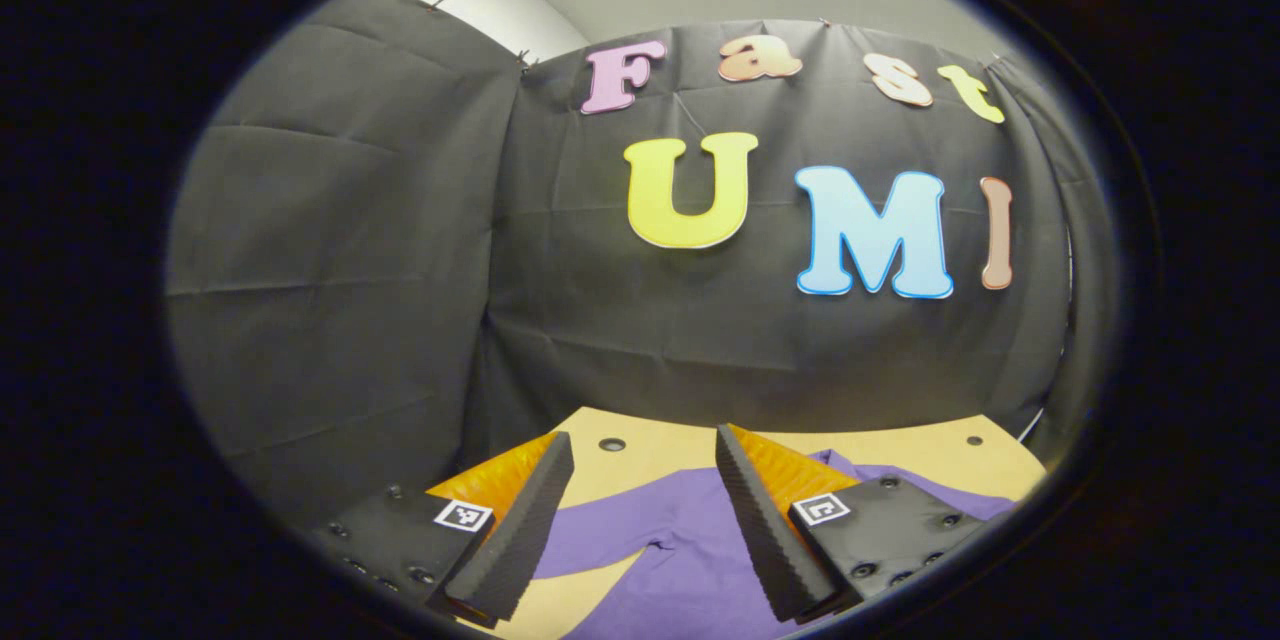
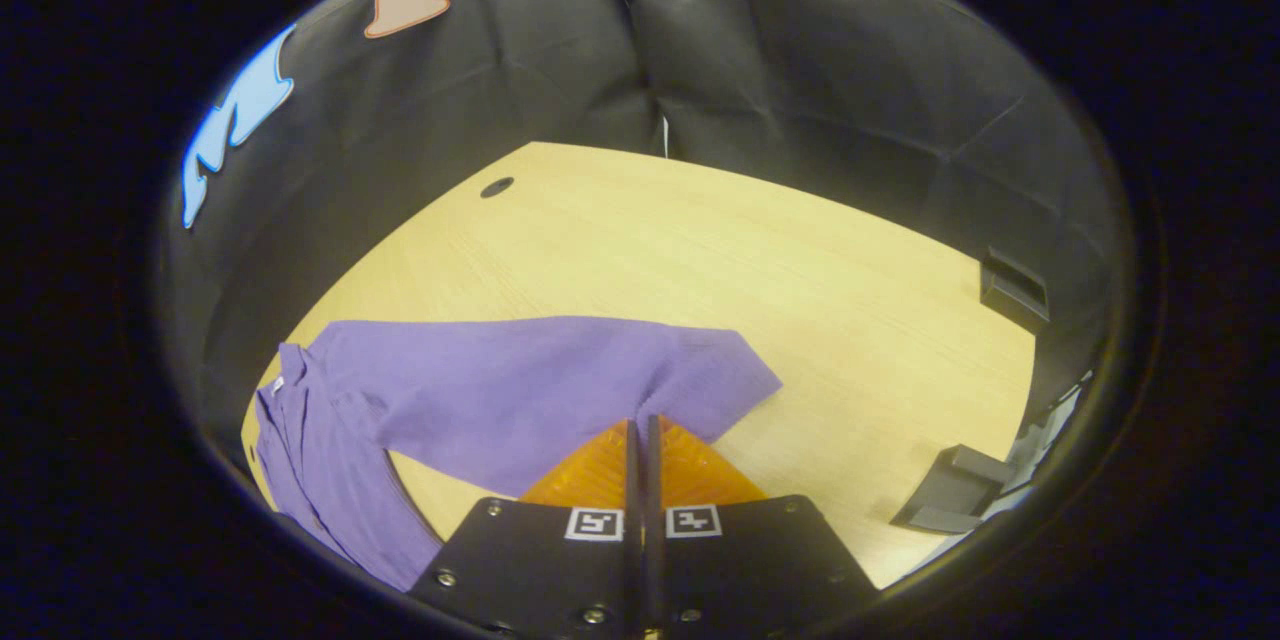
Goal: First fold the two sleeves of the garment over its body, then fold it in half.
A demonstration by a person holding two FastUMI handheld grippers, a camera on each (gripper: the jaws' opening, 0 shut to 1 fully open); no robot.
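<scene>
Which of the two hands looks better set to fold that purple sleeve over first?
Probably the right. Its tongs are closed, apparently pinching the edge of the purple fabric garment's sleeve spread on the pale wooden table. The left tongs hang open above the cloth, gripping nothing.

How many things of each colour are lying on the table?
Purple: 1, the purple cloth garment, spread on the light wooden table.
Dark: 2, the dark angular objects at the table's edge.
Total: 3
</scene>
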